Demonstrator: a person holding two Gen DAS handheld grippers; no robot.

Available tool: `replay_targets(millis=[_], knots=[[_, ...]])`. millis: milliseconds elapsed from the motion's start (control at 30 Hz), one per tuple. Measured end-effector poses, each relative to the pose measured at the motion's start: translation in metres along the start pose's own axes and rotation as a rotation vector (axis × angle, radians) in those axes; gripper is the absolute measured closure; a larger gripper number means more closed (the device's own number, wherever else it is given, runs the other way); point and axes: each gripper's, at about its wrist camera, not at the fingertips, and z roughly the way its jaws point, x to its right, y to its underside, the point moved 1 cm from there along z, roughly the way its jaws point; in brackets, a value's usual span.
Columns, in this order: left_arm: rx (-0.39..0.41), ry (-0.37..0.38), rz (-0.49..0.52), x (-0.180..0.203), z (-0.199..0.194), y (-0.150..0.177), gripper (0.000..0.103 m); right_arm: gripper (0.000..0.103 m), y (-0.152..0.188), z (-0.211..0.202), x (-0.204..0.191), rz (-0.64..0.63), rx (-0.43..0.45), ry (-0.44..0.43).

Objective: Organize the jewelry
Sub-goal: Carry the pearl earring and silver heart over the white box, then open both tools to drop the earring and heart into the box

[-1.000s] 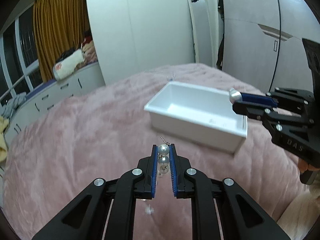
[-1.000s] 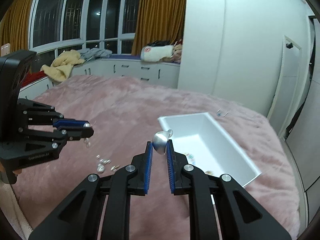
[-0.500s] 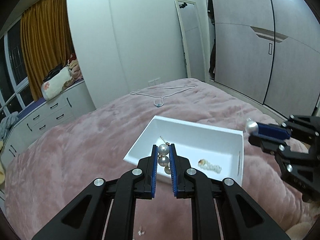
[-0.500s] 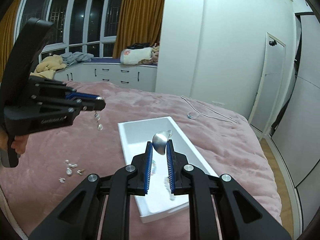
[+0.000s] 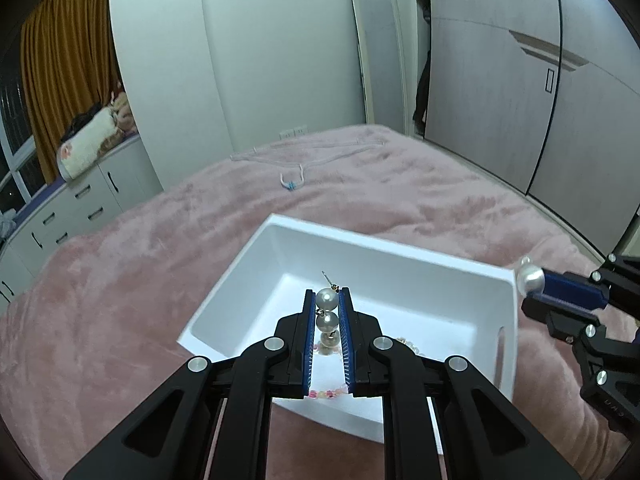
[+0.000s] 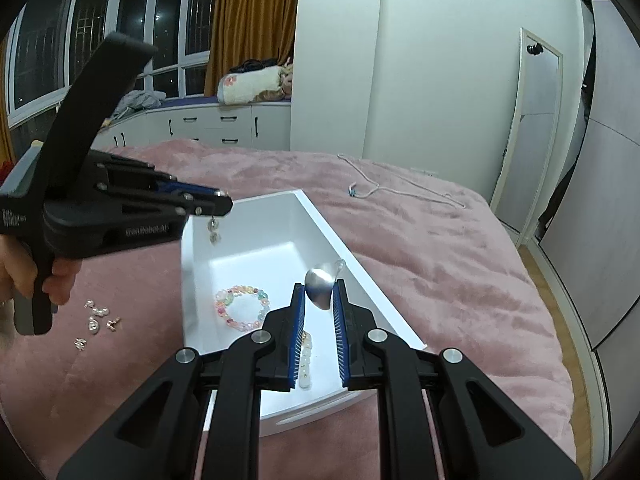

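Note:
A white box (image 5: 408, 260) (image 6: 188, 264) lies on the pink bed. My left gripper (image 5: 327, 300) is shut on a pearl drop earring (image 5: 325, 299) and holds it above the box; it also shows in the right wrist view (image 6: 218, 205) with the earring (image 6: 214, 232) dangling over the box's far end. My right gripper (image 6: 319, 292) is shut on a silver pearl earring (image 6: 320, 282) above the box's right rim; it shows in the left wrist view (image 5: 536, 280) at the box's right corner. A coloured bead bracelet (image 6: 242, 306) and a pale bead bracelet (image 6: 306, 360) lie inside the box.
Several small loose earrings (image 6: 96, 320) lie on the pink blanket (image 6: 420, 240) left of the box. A thin wire hanger (image 6: 400, 188) (image 5: 312, 160) lies on the bed beyond the box. White drawers (image 6: 224, 124) and a wardrobe stand beyond the bed.
Both grippers have moved forward with their earrings, from beside the box to above it. The box interior and its bracelets have come into view.

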Motion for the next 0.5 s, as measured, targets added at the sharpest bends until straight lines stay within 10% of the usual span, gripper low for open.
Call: replay_targets(millis=[267, 500], knots=[[-0.040, -0.008, -0.001, -0.007, 0.033, 0.017, 0.073, 0.086, 0.004, 0.028, 0.000, 0.009, -0.041, 0.003], [-0.032, -0.016, -0.041, -0.019, 0.036, 0.020, 0.060, 0.058, 0.002, 0.029, -0.002, 0.011, -0.034, 0.029]])
